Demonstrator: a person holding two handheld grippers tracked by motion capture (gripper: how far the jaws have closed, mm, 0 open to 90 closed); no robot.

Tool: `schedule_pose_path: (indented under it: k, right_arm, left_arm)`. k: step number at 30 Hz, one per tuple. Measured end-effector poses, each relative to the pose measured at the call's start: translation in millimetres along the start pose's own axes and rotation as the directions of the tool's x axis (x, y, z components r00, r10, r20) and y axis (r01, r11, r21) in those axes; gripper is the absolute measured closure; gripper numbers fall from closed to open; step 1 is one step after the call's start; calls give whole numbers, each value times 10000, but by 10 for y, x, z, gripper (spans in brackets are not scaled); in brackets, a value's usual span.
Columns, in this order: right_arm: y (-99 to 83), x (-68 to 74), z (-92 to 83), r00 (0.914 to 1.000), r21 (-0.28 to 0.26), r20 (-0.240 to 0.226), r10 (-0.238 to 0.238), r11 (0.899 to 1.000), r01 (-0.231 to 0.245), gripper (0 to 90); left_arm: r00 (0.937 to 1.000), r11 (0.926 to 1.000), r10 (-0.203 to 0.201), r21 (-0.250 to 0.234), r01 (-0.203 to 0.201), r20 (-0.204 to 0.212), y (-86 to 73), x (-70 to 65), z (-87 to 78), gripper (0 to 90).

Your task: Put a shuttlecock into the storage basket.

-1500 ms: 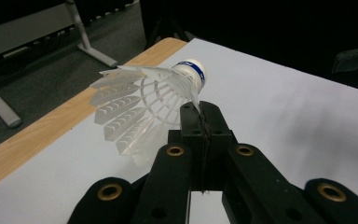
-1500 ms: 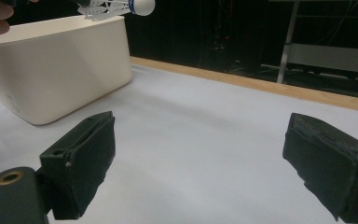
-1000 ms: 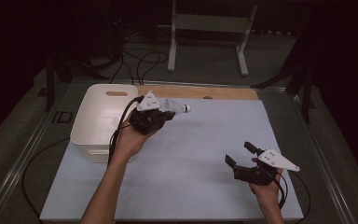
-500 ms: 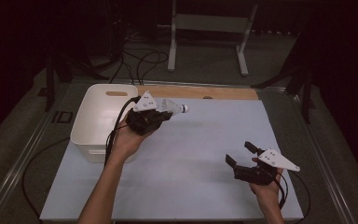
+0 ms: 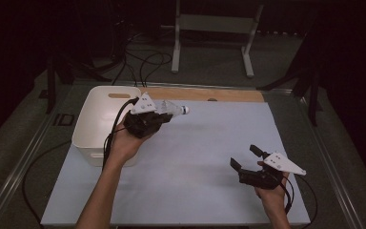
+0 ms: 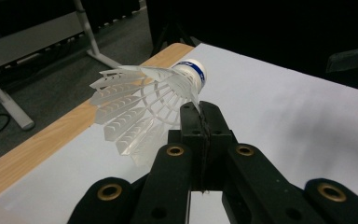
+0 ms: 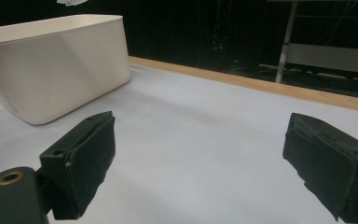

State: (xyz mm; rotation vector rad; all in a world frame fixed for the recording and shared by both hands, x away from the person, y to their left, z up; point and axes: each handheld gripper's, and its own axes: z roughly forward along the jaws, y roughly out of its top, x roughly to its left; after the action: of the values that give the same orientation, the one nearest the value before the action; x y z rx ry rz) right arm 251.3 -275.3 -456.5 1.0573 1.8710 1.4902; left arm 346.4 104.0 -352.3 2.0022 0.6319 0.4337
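My left gripper (image 6: 200, 112) has its jaws pressed together on the edge of a shuttlecock's (image 6: 144, 100) white plastic skirt. I hold it up off the table (image 5: 195, 157), just beside the white bin (image 5: 100, 124), its blue-banded cork pointing away from the bin. My right gripper (image 5: 249, 158) hangs low over the table's near right part, well apart from both, its jaws spread wide with nothing between them.
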Motion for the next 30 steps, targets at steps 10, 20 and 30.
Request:
schedule_pose_path:
  k: [10,20,30]
  right_arm:
    - [-2,0,2,10000,3,-9,5,10000,-5,93]
    - [-1,-3,0,10000,-17,1,3,10000,-3,93]
    - [0,-4,-4,10000,-10,14,-8,10000,8,93]
  left_arm:
    - [10000,10000,13,-14,-14,-87,-7,16,-65,900]
    - [9999,10000,1,-5,-1,-140,-21,51,-124,900]
    - [9998,10000,-11,-30,10,-203,-40,81,-198,900]
